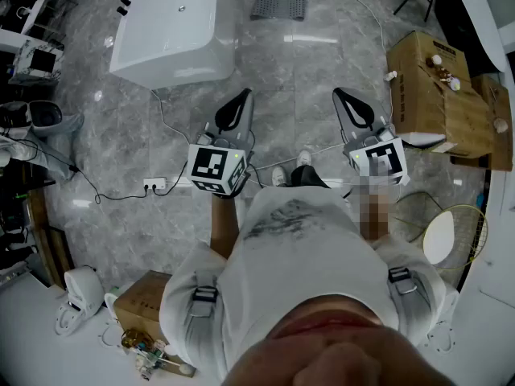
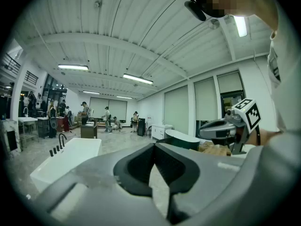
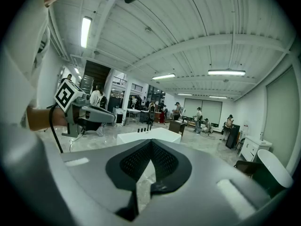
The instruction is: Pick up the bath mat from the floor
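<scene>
The bath mat (image 1: 278,4), grey and ribbed, lies flat on the marble floor at the far top of the head view, well beyond both grippers. It does not show in either gripper view. My left gripper (image 1: 243,96) is held out level in front of the person, its jaws shut with nothing between them (image 2: 154,147). To its right, at the same height, my right gripper (image 1: 339,94) is shut and empty too (image 3: 150,143). Each gripper shows in the other's view: the right gripper (image 2: 221,128) and the left gripper (image 3: 91,114).
A white bathtub (image 1: 169,30) stands at the upper left, close to the mat. Cardboard boxes (image 1: 442,95) sit at the right, another box (image 1: 145,304) at the lower left. A power strip with cable (image 1: 154,185) lies on the floor. Several people stand far back in the hall (image 2: 84,114).
</scene>
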Demonstrator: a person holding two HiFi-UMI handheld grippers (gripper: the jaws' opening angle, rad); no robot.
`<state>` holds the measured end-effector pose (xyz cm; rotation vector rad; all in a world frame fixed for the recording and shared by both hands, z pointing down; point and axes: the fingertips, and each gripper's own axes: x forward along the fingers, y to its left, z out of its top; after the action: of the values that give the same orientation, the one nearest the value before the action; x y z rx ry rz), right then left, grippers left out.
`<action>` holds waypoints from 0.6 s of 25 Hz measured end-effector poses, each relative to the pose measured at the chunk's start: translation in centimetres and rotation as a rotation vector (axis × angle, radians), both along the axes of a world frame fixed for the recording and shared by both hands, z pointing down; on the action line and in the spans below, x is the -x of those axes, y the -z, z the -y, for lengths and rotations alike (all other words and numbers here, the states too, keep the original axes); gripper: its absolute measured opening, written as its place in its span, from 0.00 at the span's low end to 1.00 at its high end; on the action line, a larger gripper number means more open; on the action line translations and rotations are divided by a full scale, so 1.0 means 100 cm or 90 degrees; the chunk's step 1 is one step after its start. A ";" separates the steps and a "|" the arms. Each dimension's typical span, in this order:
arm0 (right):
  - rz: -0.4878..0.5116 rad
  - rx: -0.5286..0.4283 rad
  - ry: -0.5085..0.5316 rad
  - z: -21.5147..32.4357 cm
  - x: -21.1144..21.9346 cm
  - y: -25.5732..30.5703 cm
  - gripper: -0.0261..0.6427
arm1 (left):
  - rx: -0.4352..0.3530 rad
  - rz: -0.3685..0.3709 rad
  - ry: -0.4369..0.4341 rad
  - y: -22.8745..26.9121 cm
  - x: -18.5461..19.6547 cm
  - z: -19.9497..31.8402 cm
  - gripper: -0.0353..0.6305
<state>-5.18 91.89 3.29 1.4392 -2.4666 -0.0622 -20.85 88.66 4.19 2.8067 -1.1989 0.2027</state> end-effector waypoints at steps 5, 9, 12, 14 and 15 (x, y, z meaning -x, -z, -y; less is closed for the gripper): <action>0.005 -0.003 -0.008 -0.007 0.020 -0.002 0.04 | 0.000 -0.012 -0.007 -0.003 0.016 -0.005 0.06; 0.007 -0.014 -0.027 -0.010 0.027 0.003 0.04 | -0.001 -0.017 -0.019 -0.003 0.023 -0.011 0.06; 0.002 -0.020 -0.038 -0.012 0.029 0.003 0.04 | -0.001 -0.019 -0.025 -0.004 0.025 -0.014 0.06; 0.000 -0.019 -0.040 -0.011 0.031 0.001 0.04 | 0.002 -0.022 -0.025 -0.005 0.026 -0.013 0.06; -0.003 -0.018 -0.042 -0.010 0.031 -0.001 0.04 | 0.004 -0.022 -0.024 -0.006 0.027 -0.011 0.06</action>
<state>-8.30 92.85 3.35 1.5296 -2.4209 -0.0881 -23.57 89.81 4.78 2.8170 -1.1365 0.1586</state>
